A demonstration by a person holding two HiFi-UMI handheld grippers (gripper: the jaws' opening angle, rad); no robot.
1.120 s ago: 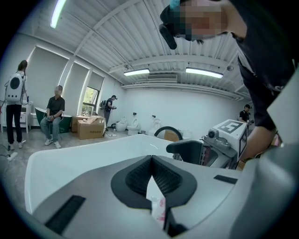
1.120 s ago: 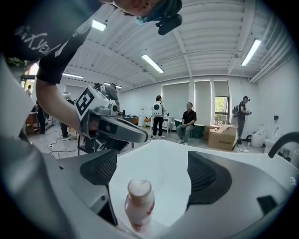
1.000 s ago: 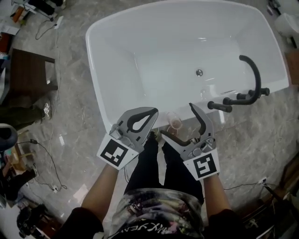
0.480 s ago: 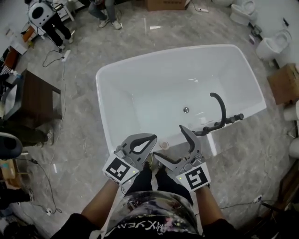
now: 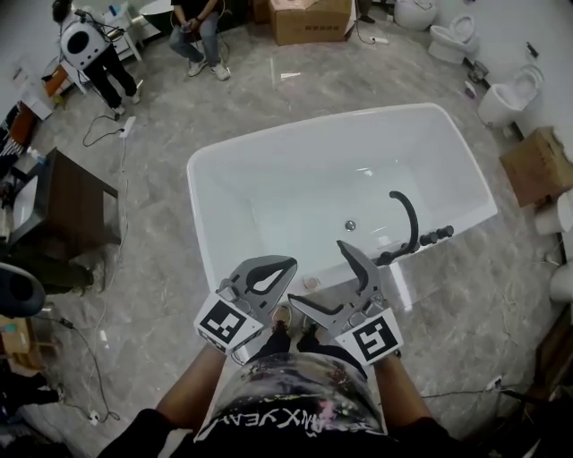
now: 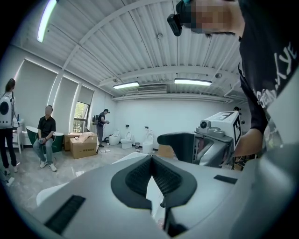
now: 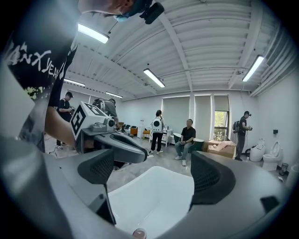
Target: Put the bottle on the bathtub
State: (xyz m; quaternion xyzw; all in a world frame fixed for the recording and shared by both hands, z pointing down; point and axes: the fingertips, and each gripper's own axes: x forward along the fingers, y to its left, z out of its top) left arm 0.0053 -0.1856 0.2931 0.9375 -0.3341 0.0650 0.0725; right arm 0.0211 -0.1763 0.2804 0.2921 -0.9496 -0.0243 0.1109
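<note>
A white bathtub (image 5: 224, 179) fills the middle of the head view. A small clear bottle with a pinkish cap (image 5: 311, 283) stands upright on its near rim, free of both grippers. My right gripper (image 5: 318, 271) hovers just above and in front of it, jaws wide open and empty; in the right gripper view the bottle cap (image 7: 138, 232) shows low between the fingers (image 7: 212, 177), with the tub (image 7: 154, 196) beyond. My left gripper (image 5: 285, 264) hangs left of the bottle, jaws shut on nothing. Its pads (image 6: 140, 175) meet in the left gripper view.
A black curved faucet (image 5: 409, 224) stands on the tub's right rim. A dark table (image 5: 76, 210) and floor cables lie to the left. Cardboard boxes (image 5: 309, 18), toilets (image 5: 506, 98) and several people (image 5: 197, 22) are at the far side. The person's legs are below the grippers.
The head view has pulled back and up, so the tub looks smaller. Both grippers have drawn slightly back from the rim. The bottle stays standing there, and the jaws are unchanged.
</note>
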